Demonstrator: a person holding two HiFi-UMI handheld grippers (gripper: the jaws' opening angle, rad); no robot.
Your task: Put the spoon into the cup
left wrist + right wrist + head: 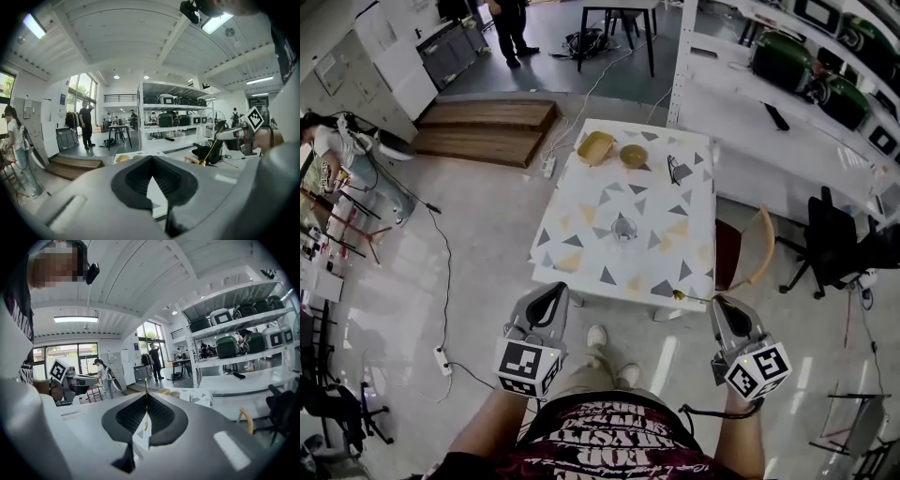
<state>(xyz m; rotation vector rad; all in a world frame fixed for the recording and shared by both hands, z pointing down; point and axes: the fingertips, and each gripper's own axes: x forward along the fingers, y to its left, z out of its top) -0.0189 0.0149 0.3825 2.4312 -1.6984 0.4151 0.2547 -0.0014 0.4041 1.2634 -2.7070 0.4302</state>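
I see a white counter (572, 225) scattered with grey and pale yellow triangles. The cup (624, 228) at the counter's middle looks clear with a silvery glint. At the counter's far edge sit a yellow dish (595, 147) and an ochre bowl (633, 156). The spoon (689, 297) by its near edge is gold. The left tool (548, 292) and right tool (722, 302) are pale grey, black inside the jaws, with black-and-white square markers (528, 367).
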